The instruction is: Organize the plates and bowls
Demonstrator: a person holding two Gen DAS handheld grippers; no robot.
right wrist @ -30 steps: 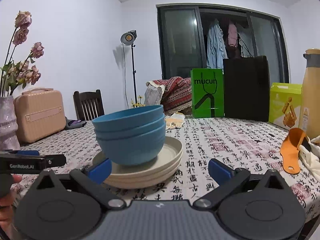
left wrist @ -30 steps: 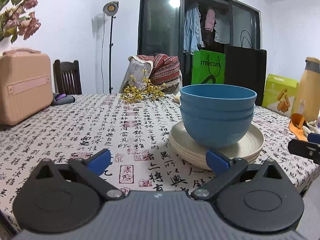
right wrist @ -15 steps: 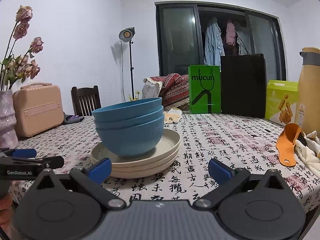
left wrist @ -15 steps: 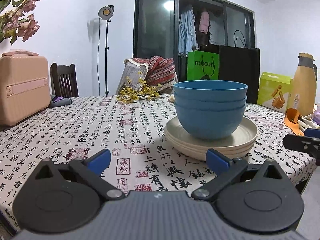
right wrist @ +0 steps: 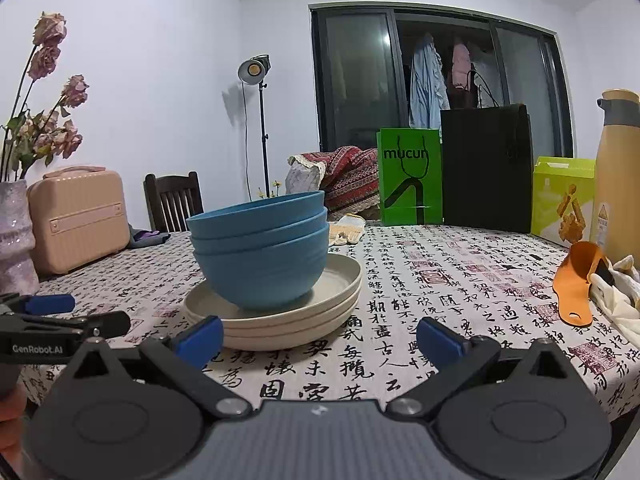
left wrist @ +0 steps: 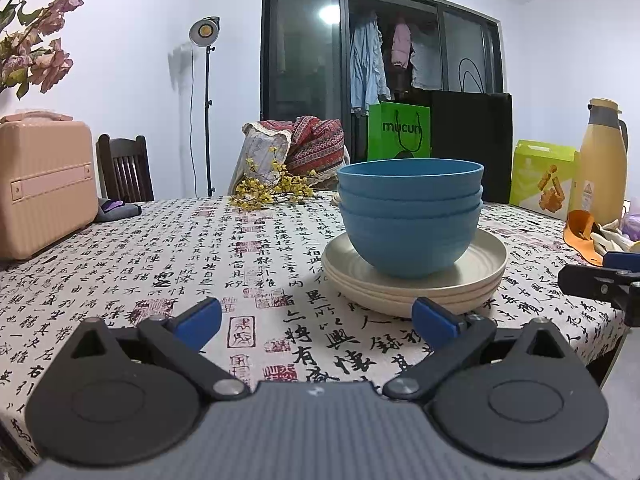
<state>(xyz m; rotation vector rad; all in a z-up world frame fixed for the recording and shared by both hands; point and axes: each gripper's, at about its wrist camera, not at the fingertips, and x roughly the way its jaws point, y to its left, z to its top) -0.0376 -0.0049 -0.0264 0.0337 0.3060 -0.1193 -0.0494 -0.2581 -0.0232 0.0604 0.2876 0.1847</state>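
Three nested blue bowls stand on a stack of three cream plates on the patterned tablecloth. My left gripper is open near the table's front edge, short of the plates, with nothing between its fingers. My right gripper is open too, just in front of the plates and a little to their right, empty. Each gripper shows at the edge of the other's view: the right one's fingers and the left one's fingers.
A pink case and a flower vase stand at the left. At the back are yellow sprigs, a green bag and a black bag. A yellow flask, green box and orange tool lie right.
Both grippers have drawn back and levelled a little from the stack; the bowls and plates have not moved. Both stay open.
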